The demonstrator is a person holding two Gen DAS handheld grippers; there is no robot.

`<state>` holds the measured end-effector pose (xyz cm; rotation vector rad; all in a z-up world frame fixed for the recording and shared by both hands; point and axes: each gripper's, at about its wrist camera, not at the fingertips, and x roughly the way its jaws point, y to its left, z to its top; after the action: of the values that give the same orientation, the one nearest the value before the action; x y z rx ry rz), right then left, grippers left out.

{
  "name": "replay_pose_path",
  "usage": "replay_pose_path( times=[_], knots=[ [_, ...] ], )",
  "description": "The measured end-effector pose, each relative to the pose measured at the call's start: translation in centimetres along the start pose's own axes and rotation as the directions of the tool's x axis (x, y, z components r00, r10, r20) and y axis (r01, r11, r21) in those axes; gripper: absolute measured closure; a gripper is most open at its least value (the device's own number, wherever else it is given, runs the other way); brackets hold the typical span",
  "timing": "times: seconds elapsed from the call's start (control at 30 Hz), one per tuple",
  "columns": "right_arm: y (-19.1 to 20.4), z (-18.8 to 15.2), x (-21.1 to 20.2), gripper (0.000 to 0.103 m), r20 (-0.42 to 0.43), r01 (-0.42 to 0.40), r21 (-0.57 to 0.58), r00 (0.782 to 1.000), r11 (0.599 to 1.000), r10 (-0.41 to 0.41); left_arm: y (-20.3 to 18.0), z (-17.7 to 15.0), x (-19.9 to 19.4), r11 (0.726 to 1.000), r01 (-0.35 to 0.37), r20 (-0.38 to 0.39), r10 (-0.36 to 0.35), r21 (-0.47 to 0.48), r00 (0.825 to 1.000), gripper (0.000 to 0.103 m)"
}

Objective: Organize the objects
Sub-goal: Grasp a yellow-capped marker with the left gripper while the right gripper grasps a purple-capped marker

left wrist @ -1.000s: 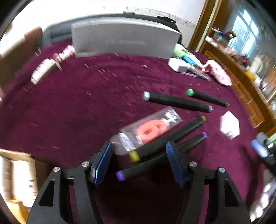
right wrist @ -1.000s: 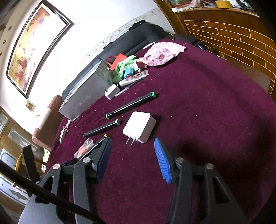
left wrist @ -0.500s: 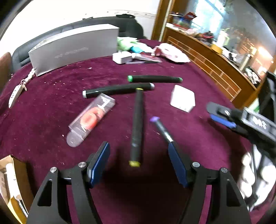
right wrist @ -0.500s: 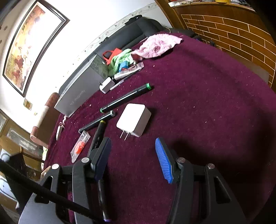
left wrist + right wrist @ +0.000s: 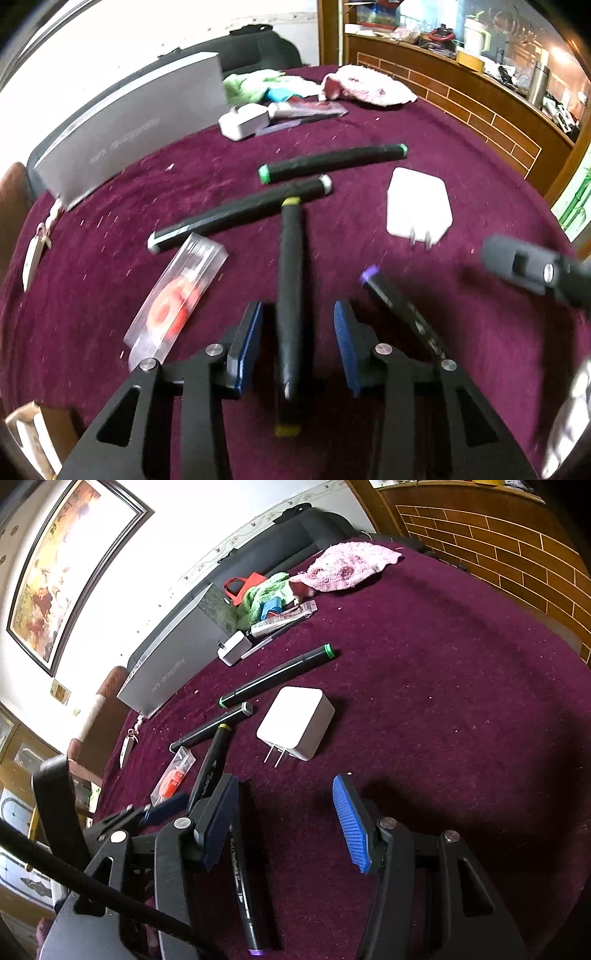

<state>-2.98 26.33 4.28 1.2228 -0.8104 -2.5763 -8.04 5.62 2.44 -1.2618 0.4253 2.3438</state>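
So the yellow-capped marker point(image 5: 291, 295) was lying flat on the maroon tablecloth point(image 5: 461, 155), running straight away from my left gripper point(image 5: 298, 339), with its near half sitting between the two blue pads point(image 5: 246, 341). The jaws were spread apart with a gap on both sides of the barrel, so nothing was clamped. Its far yellow tip was touching the side of the grey-capped marker point(image 5: 240, 212), making a sort of T shape. Just behind that one lay the green-capped marker point(image 5: 332, 162), roughly parallel to it.

The purple-capped marker point(image 5: 399, 306) was lying just to the right of my left claw, angled off to the right. In the right wrist view it ran partly under the left finger of my right gripper point(image 5: 291, 823), which was wide open too and holding nothing.

Left of the yellow marker sat a clear plastic packet point(image 5: 177, 299) with something orange-red inside. The white charger point(image 5: 295, 722) sat prongs toward me, ahead of the right claw. Further back were a smaller white plug point(image 5: 243, 121), a long grey box point(image 5: 129, 125), some green cloth point(image 5: 264, 596) and a pink cloth point(image 5: 351, 566).
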Motion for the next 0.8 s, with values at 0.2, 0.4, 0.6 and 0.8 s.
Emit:
replay_pose_path(
  times=[0.2, 0.4, 0.6, 0.8],
  knots=[
    [0.6, -0.3, 0.3, 0.051, -0.012, -0.002, -0.032, 1.000, 0.999, 0.002, 0.4, -0.7, -0.6, 0.997, 0.048, 0.007, -0.048, -0.061, 0.999, 0.092],
    [1.8, -1.0, 0.7, 0.051, -0.027, -0.013, -0.094, 1.000, 0.995, 0.010, 1.0, -3.4, -3.8, 0.996, 0.008, 0.042, -0.004, -0.092, 0.999, 0.092],
    [4.9, -3.0, 2.0, 0.051, -0.081, -0.004, -0.249, 0.997, 0.969, -0.017, 1.3, -7.4, -5.8, 0.990, -0.011, 0.026, 0.014, -0.140, 1.000, 0.092],
    [6.9, -5.3, 3.2, 0.051, -0.062, 0.090, -0.384, 0.990, 0.919, -0.123, 0.7, -8.5, -5.4, 0.987, -0.040, 0.022, 0.044, -0.153, 0.999, 0.091]
  ],
)
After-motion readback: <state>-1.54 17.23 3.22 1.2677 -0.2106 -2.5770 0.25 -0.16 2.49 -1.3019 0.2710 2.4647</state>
